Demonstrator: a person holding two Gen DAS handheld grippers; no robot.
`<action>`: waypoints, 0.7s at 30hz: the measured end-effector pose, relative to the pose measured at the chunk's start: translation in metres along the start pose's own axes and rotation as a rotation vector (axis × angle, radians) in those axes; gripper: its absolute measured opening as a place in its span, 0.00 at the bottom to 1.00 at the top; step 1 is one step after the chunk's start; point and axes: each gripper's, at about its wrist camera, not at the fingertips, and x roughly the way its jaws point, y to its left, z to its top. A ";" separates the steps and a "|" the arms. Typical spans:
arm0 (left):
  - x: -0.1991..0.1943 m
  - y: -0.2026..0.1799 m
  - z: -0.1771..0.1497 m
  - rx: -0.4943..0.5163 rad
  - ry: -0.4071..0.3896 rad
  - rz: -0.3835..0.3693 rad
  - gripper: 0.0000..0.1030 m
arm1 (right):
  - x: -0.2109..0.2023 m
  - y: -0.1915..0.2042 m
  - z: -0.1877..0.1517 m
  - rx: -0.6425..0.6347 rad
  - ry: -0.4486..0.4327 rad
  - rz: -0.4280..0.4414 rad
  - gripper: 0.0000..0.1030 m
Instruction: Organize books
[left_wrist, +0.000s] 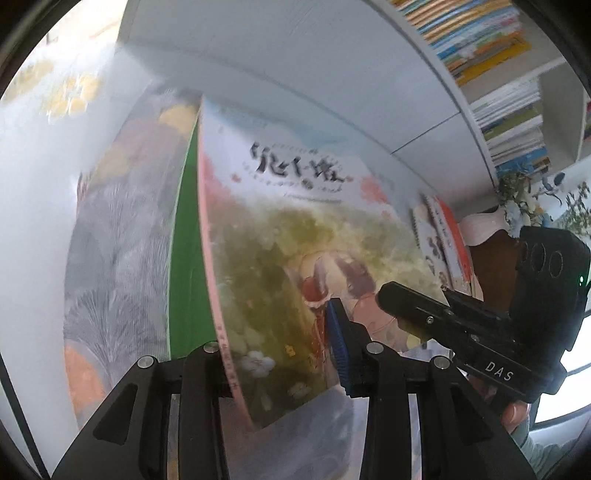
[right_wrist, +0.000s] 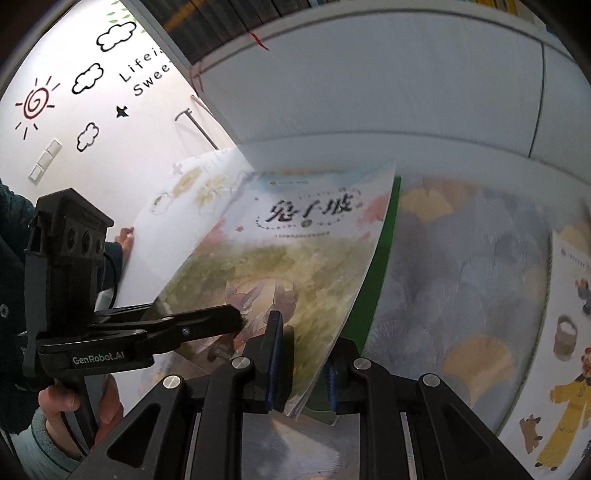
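Glossy paper book (left_wrist: 295, 236), matt white shelf (left_wrist: 332, 66)

"GenRobot.AI" on left gripper (right_wrist: 242, 319)

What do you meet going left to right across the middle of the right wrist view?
Left hand-held gripper → picture book, clamped by both grippers → green book beneath it → leaf-patterned tablecloth → open book with a yellow-robed figure.

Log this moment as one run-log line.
left gripper: shut on picture book | right gripper: shut on picture book | book tilted over patterned cloth
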 end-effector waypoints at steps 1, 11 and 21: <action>-0.002 0.001 0.000 -0.008 -0.008 -0.007 0.32 | 0.003 -0.001 -0.002 0.002 0.006 -0.005 0.18; -0.014 0.016 0.006 -0.048 -0.049 0.060 0.32 | 0.017 -0.003 -0.004 0.066 0.019 -0.037 0.20; -0.046 0.037 -0.004 -0.119 -0.090 0.124 0.32 | 0.027 0.011 -0.006 0.069 0.040 -0.065 0.22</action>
